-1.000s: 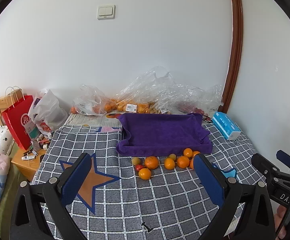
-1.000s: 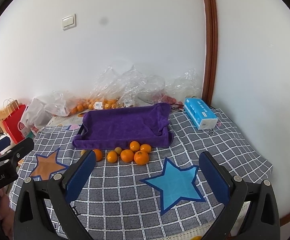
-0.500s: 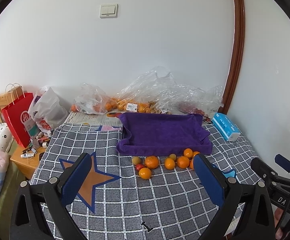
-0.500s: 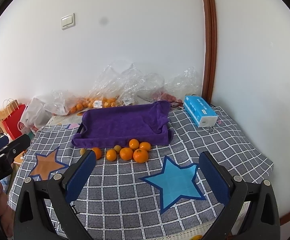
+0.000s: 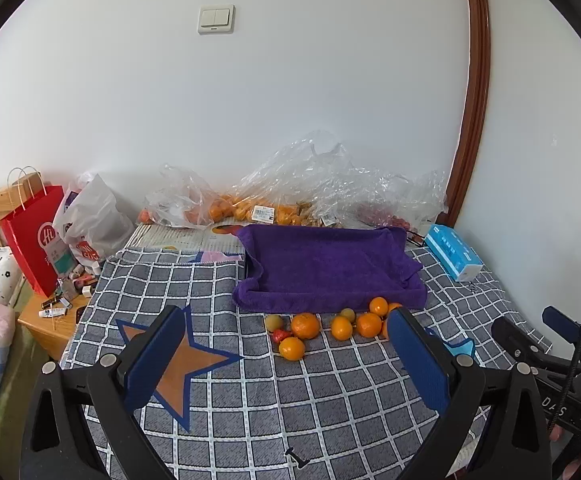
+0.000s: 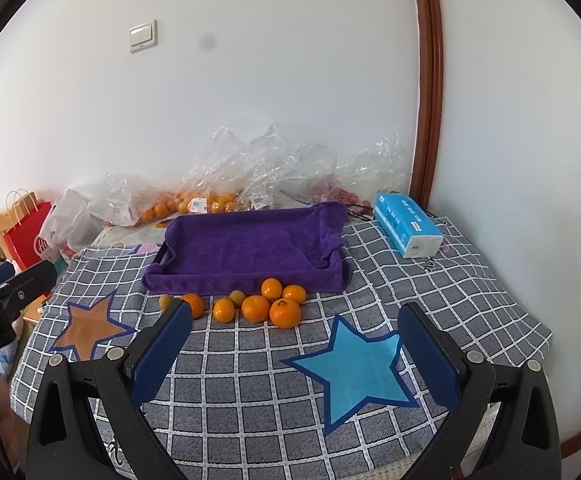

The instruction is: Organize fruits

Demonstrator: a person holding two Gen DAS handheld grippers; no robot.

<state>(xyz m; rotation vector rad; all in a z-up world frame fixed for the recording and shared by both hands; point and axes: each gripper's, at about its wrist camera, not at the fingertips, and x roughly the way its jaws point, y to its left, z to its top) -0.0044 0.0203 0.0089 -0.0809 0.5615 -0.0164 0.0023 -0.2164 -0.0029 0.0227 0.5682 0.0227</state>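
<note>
Where checked cloth (image 6: 250,380) spreads, seven oranges (image 6: 255,308), one purple tray (image 6: 246,254).

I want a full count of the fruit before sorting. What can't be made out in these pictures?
- Left wrist: an orange half hidden behind the left gripper's finger.
- Right wrist: the small red fruit hidden behind that finger.
- Both: fruit in the plastic bags, too crumpled and small to count.

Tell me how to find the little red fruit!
Find the purple towel-lined tray on the grey checked tablecloth. A row of round orange fruits lies along its front edge. The small red fruit lies near the row's left end, the only red piece and smaller than the oranges.
</note>
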